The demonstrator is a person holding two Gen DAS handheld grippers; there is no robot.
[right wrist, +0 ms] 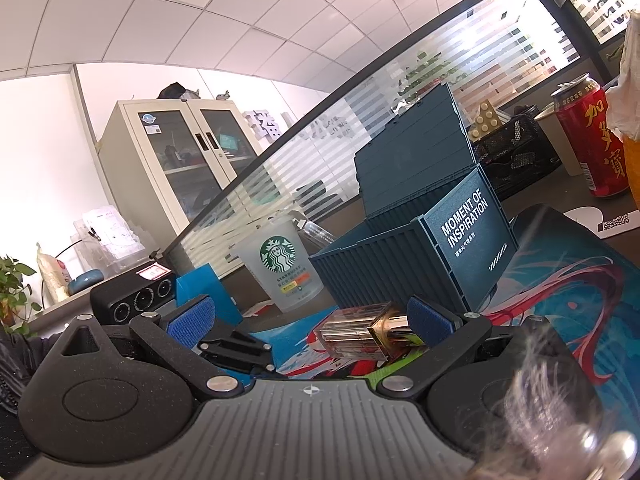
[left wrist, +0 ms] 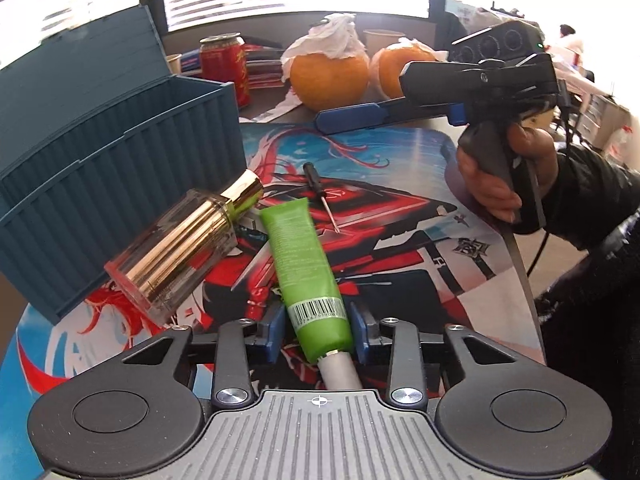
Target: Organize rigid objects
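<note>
Your left gripper (left wrist: 319,328) has its blue pads on either side of the green plastic tube with a barcode label (left wrist: 306,264), right against its lower end, so it's clamped on the tube. The tube's grey cap points back at the camera and its flat crimped end points away, lying over the printed anime desk mat (left wrist: 400,248). Just left of the tube lies the clear glass bottle with a gold inner sleeve and gold cap (left wrist: 180,248), on its side, touching the ribbed wall of the open teal container-style plastic box (left wrist: 120,184). A small black-handled screwdriver (left wrist: 320,194) lies on the mat just beyond the tube's far end.

Your right gripper (right wrist: 310,320) is spread wide, gripping nothing; from its wrist view the glass bottle sits low between its fingers, near the right pad, contact unclear. Behind it is the teal box, lid up.
</note>
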